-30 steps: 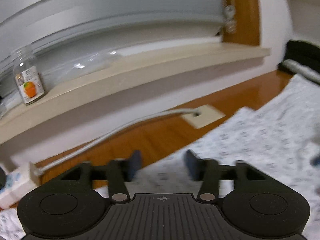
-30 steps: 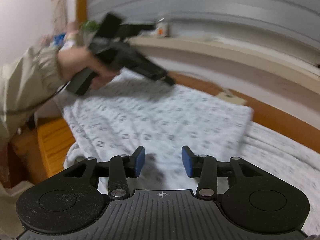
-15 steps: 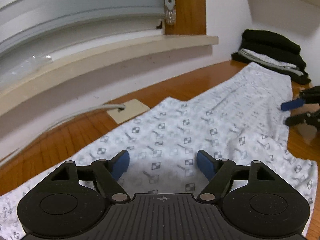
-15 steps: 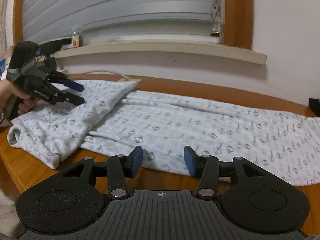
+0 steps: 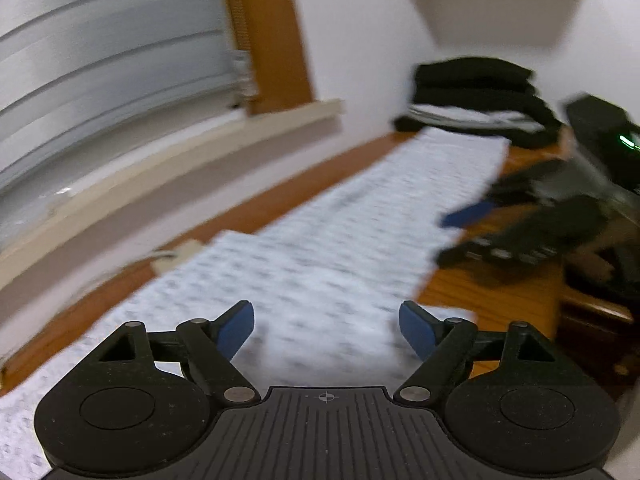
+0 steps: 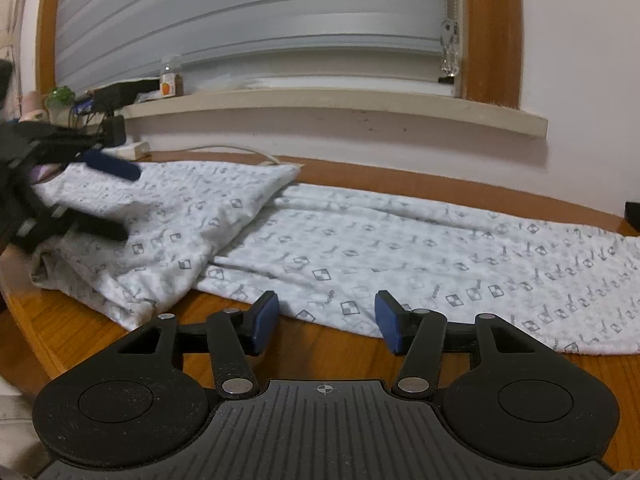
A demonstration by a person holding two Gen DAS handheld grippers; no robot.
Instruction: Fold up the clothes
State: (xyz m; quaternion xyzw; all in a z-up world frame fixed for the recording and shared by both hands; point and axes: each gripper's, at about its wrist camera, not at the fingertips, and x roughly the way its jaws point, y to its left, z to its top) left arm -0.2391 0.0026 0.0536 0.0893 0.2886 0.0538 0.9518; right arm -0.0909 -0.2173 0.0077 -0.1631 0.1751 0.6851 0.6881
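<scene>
1. The left gripper (image 5: 326, 328) sits at the bottom centre of the left wrist view, its jaws spread wide and opening further; nothing is pinched between the blue pads (image 5: 236, 330); the white patterned garment (image 5: 320, 248) lies below and beyond them, blurred by motion.
2. The right gripper (image 6: 326, 322) sits at the bottom centre of the right wrist view; its jaws stand apart and are opening, with nothing clamped; the near hem of the garment (image 6: 360, 256) shows just beyond the gap, and bare wooden table (image 6: 328, 356) lies under the pads.
3. In the right wrist view the garment stretches from the left edge to the far right of the frame, flat on the table; at centre left one part is folded over and lies on top of the rest.
4. In that view the left gripper (image 6: 108, 200) appears at the left edge, blurred, over the folded part; whether it touches the cloth cannot be told.
5. In the left wrist view the right gripper (image 5: 460, 236) shows at centre right, at the garment's edge, with a green light glowing on its body.
6. A stack of dark folded clothes (image 5: 476, 96) sits at the upper right, touching the garment's far end.
7. Above the table in the right wrist view run a beige window sill (image 6: 340, 108) and grey shutter slats (image 6: 248, 20); a small bottle with an orange label (image 6: 170, 82) stands on the sill at upper left; a grey cable (image 6: 236, 150) curves along the table's far edge.
</scene>
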